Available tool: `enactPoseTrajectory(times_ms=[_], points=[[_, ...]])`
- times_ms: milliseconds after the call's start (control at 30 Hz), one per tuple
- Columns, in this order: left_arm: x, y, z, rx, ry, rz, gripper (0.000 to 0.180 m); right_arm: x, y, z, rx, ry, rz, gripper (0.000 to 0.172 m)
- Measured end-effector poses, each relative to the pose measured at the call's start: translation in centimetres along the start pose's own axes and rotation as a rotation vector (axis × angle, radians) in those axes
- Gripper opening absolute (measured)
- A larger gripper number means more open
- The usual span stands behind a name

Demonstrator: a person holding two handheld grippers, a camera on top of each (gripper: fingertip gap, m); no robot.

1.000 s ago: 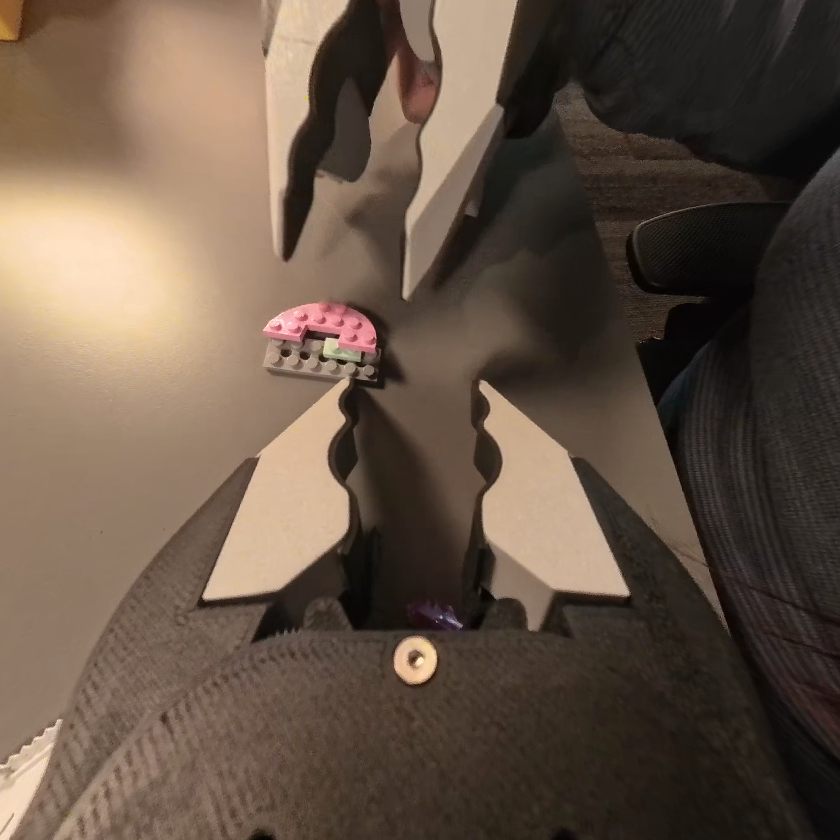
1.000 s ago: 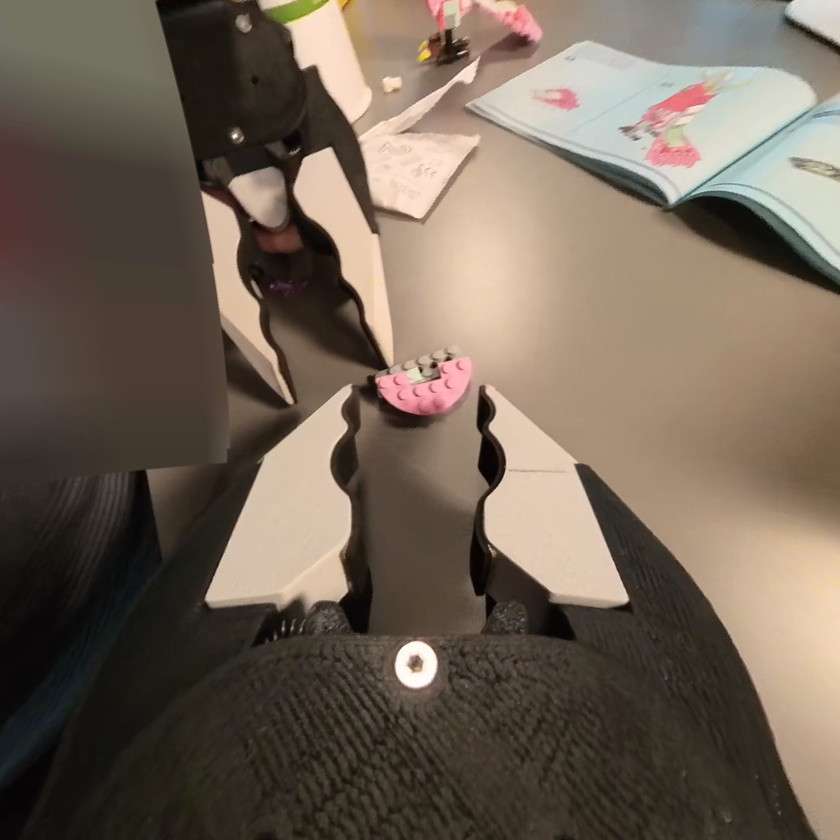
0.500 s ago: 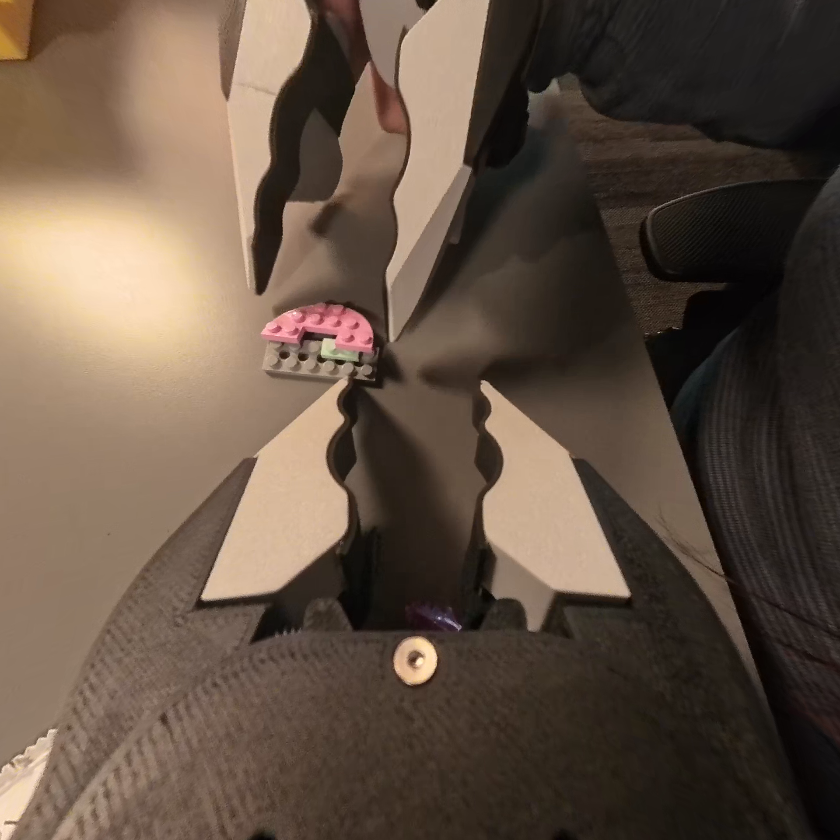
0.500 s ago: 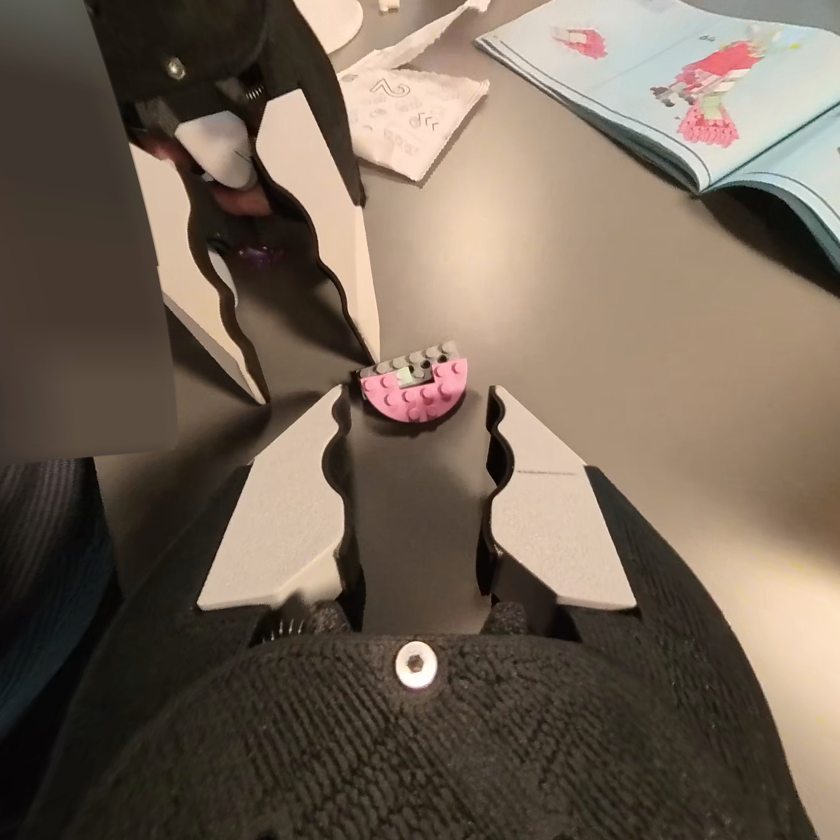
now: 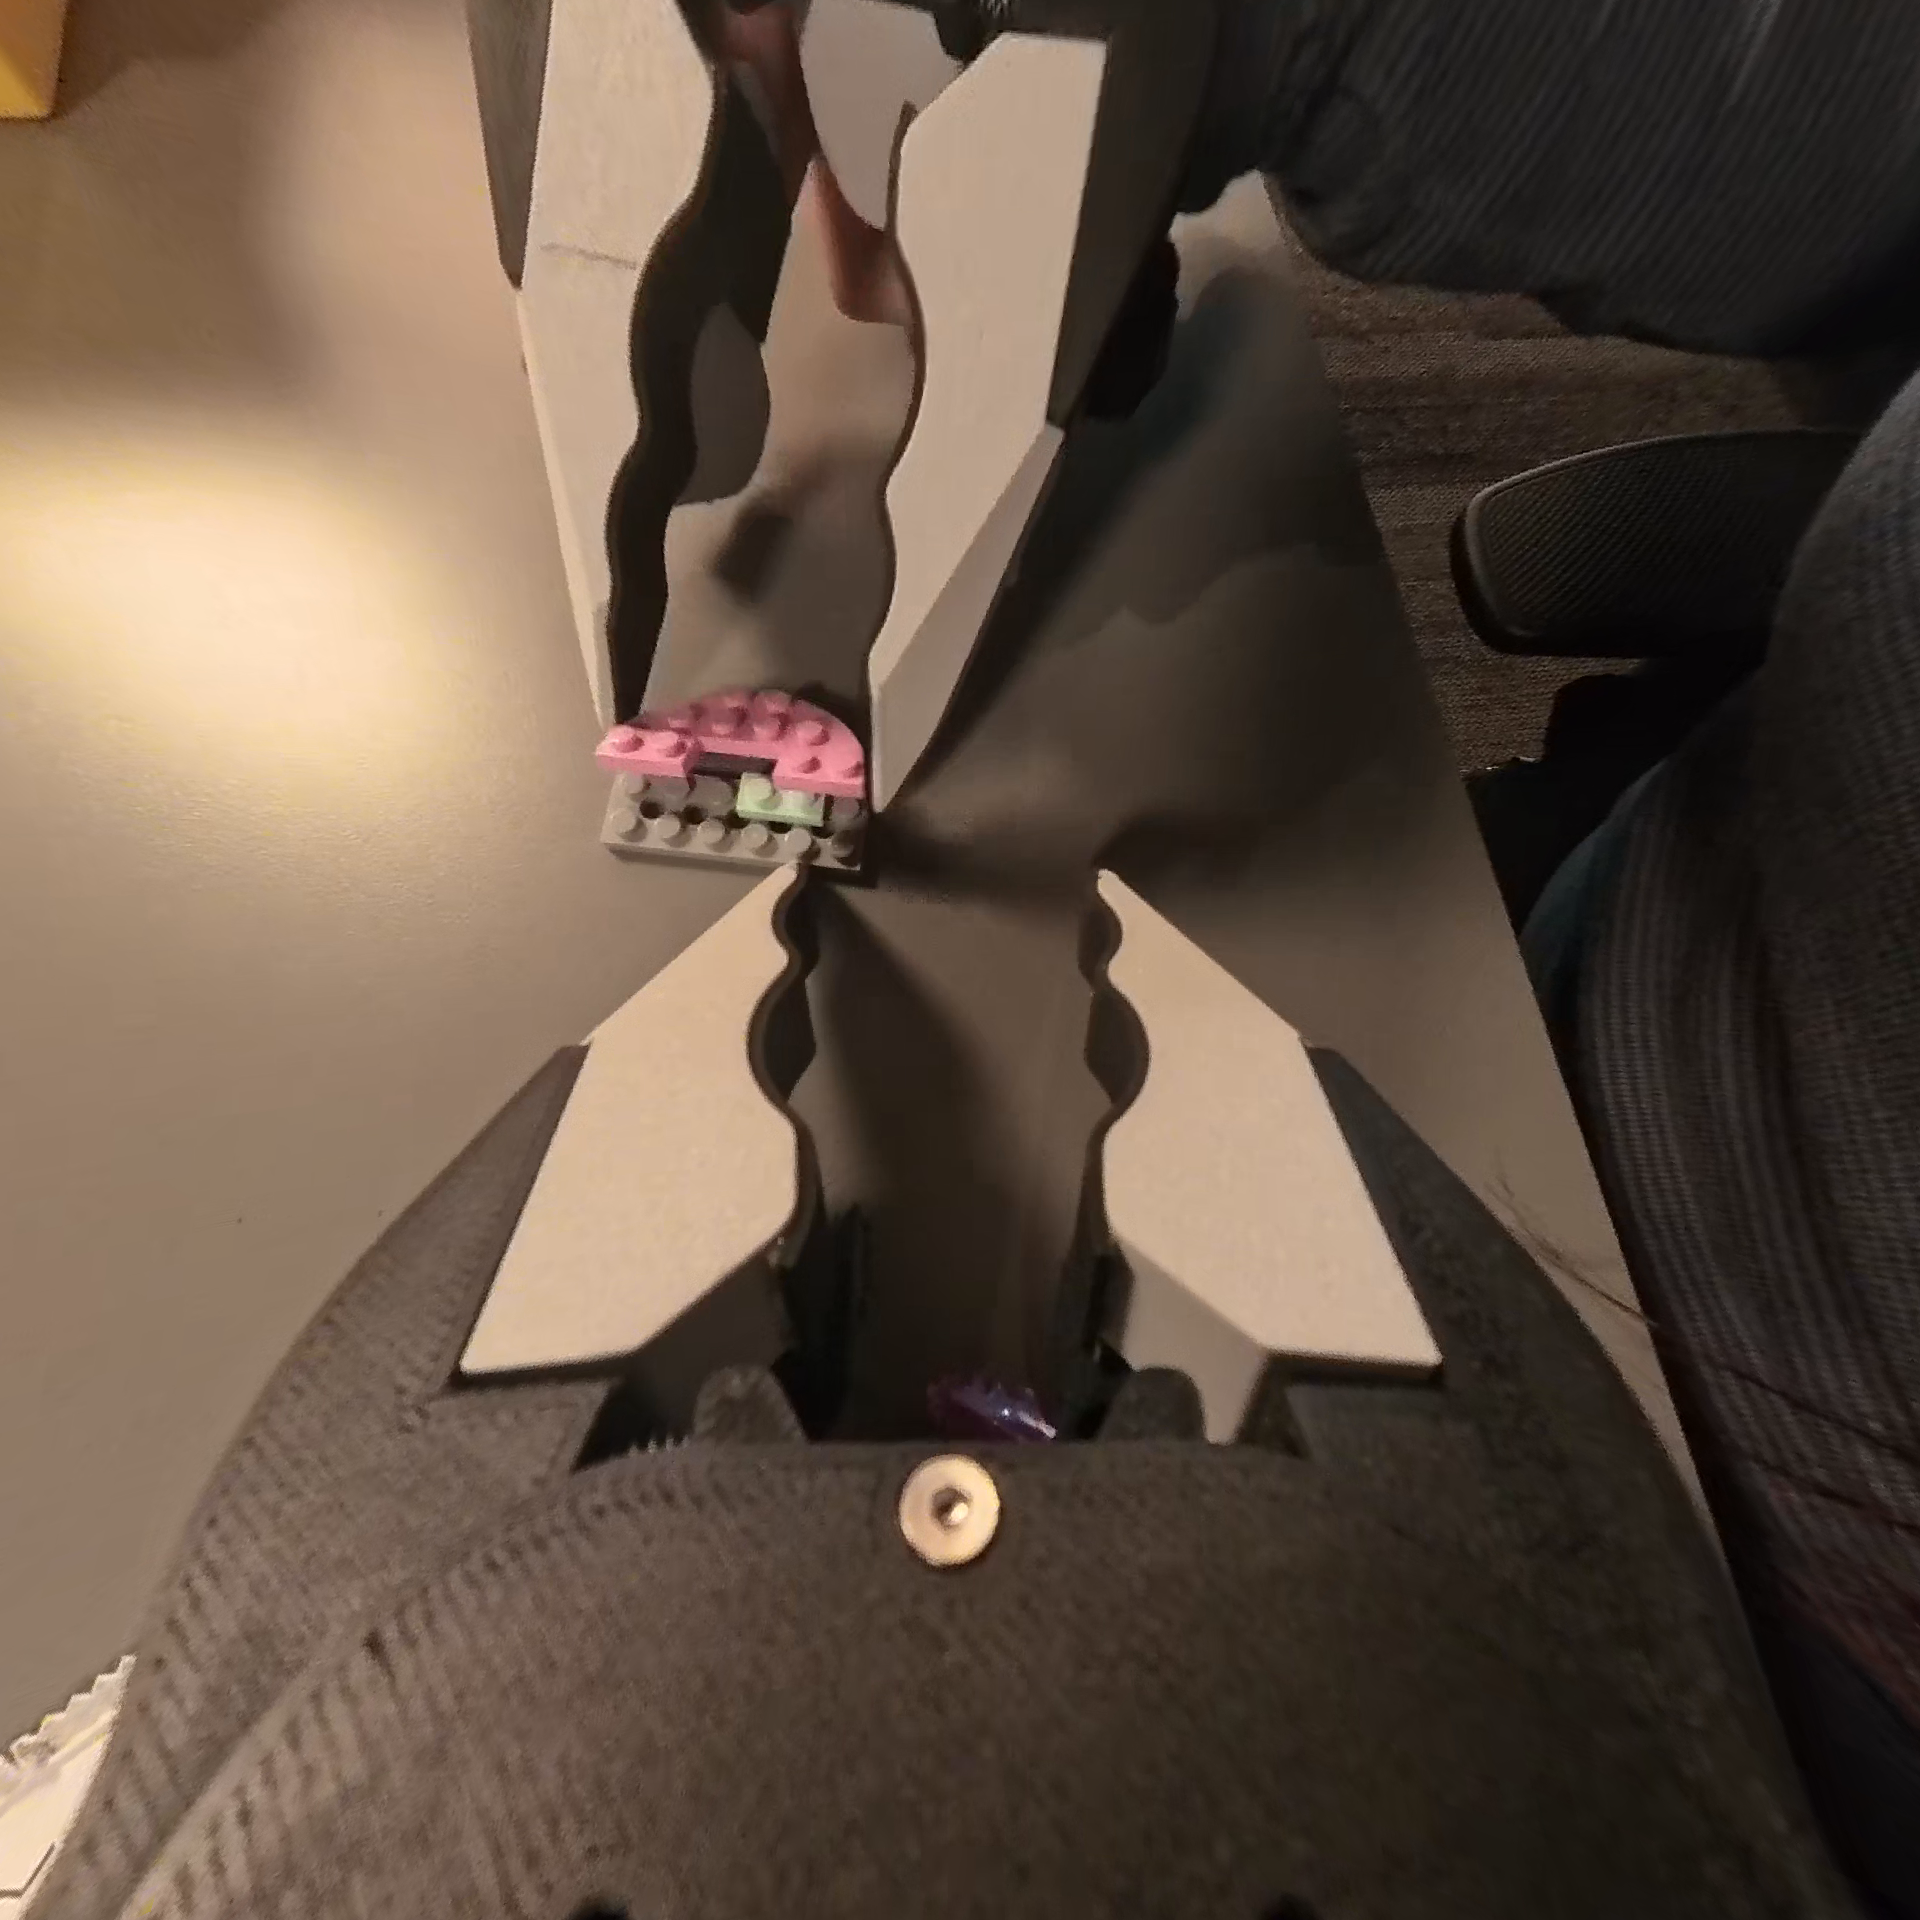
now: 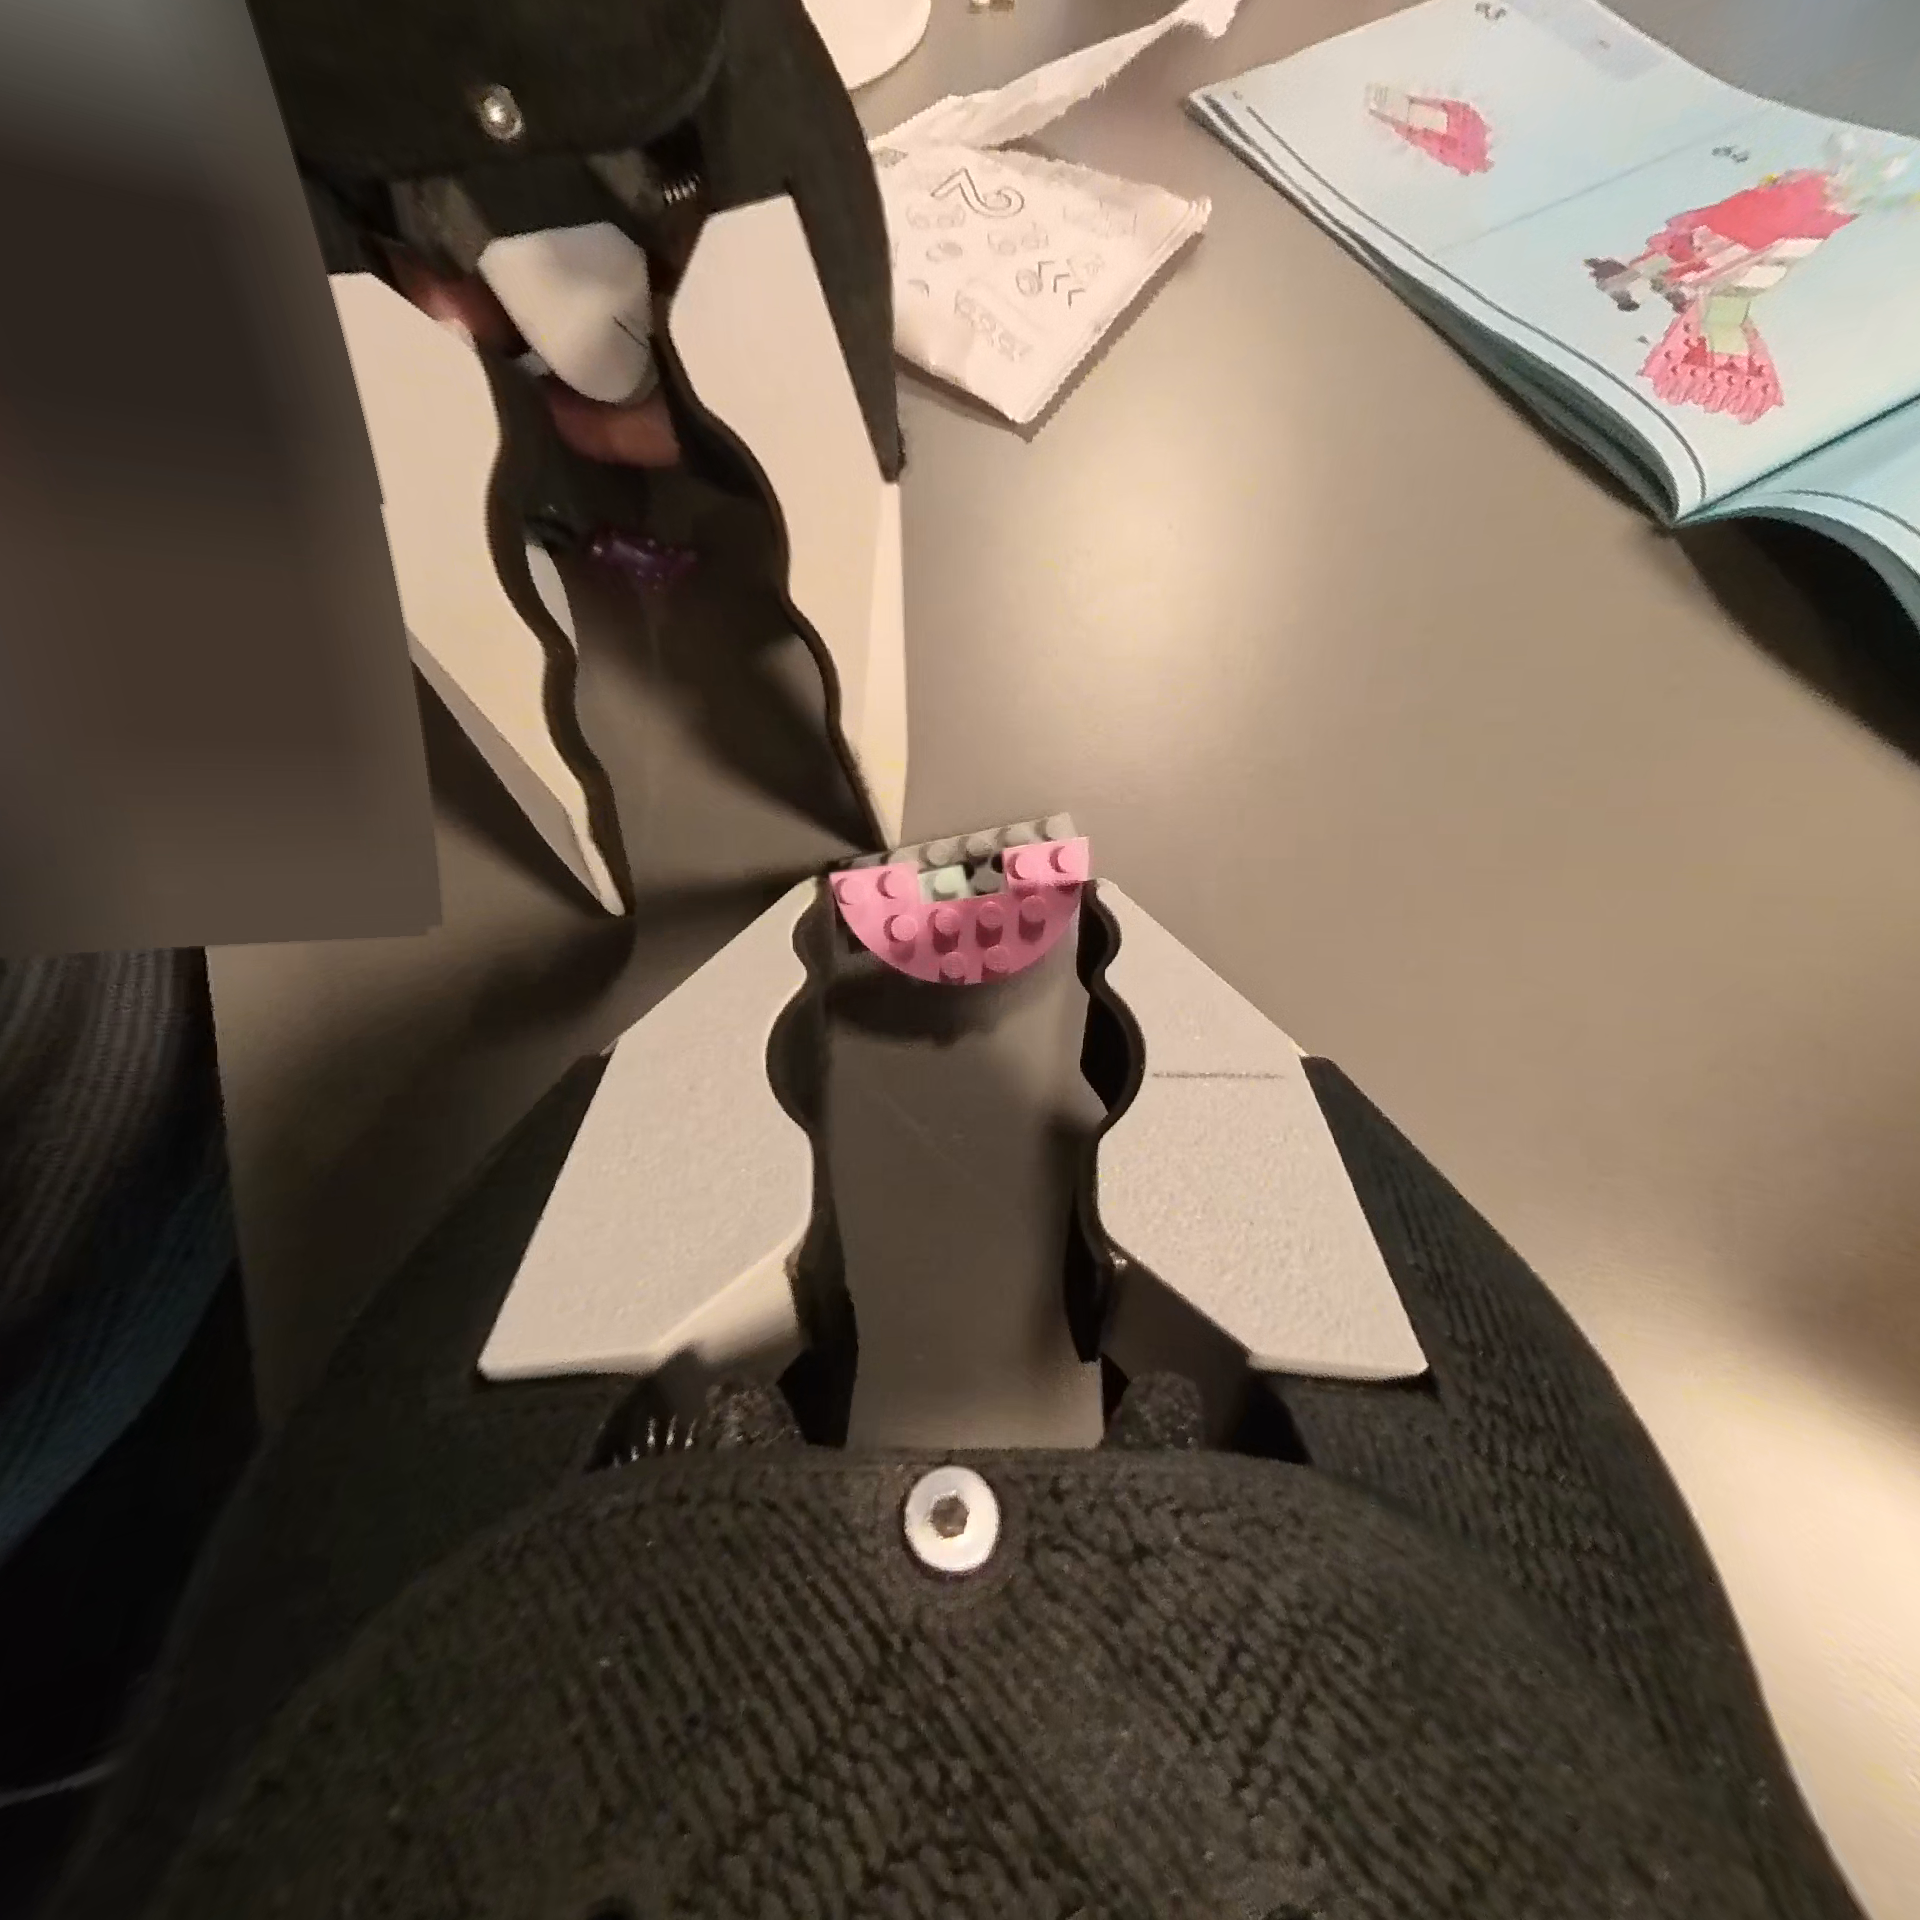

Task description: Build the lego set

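Brick stack (image 5: pixel 732 790): grey plate at the bottom, a small pale green piece on it, a pink half-round plate on top. It lies flat on the bench (image 5: pixel 260 987), between the two tools.

Right hand-held gripper (image 6: pixel 956 894): held low over the bench at a medium spread. One fingertip is against each end of the stack, and the round edge of the pink plate points back into the jaws. Only the very tips hold it.

Left hand-held gripper (image 5: pixel 945 883): comes from the opposite side, jaws parted, nothing between the tips. Its left fingertip (image 5: pixel 774 904) is at the near right corner of the grey plate, touching or just short; I cannot tell which. A small purple piece (image 5: pixel 992 1413) sits deep in its throat, well behind the tips.

Risks, as I judge them:
- The tip-only hold is shallow. If the pads press mostly on the pink plate, which overhangs the grey one, the stack could tilt or the pink plate could pop off.
- A nudge from the left fingertip at the corner could turn the stack out of the other gripper's hold.
- The tips of the two grippers are crowded together, so they could knock into each other.
- The purple piece looks loosely lodged. A tilt or a squeeze could drop it.

An open booklet (image 6: pixel 1558 260) and a printed paper packet (image 6: pixel 1039 260) lie well apart from all this.
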State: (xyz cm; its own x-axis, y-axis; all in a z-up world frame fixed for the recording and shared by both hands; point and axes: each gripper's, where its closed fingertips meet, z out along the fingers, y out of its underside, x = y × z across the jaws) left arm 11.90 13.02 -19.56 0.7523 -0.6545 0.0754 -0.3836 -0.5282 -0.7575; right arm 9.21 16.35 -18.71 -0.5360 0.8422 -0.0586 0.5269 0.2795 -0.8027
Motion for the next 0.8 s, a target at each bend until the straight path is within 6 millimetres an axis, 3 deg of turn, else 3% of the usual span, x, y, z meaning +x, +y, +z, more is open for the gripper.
enactPoseTrajectory(times_ms=[267, 800], points=[[-0.01, 0.01, 0.0, -0.001, -0.003, 0.004, 0.05, -0.44, 0.19, 0.55, -0.096, -0.002, -0.077, 0.046], [0.0, 0.03, 0.0, -0.002, -0.006, 0.007, 0.05, -0.33, -0.03, 0.64, -0.096, -0.026, -0.126, 0.047]])
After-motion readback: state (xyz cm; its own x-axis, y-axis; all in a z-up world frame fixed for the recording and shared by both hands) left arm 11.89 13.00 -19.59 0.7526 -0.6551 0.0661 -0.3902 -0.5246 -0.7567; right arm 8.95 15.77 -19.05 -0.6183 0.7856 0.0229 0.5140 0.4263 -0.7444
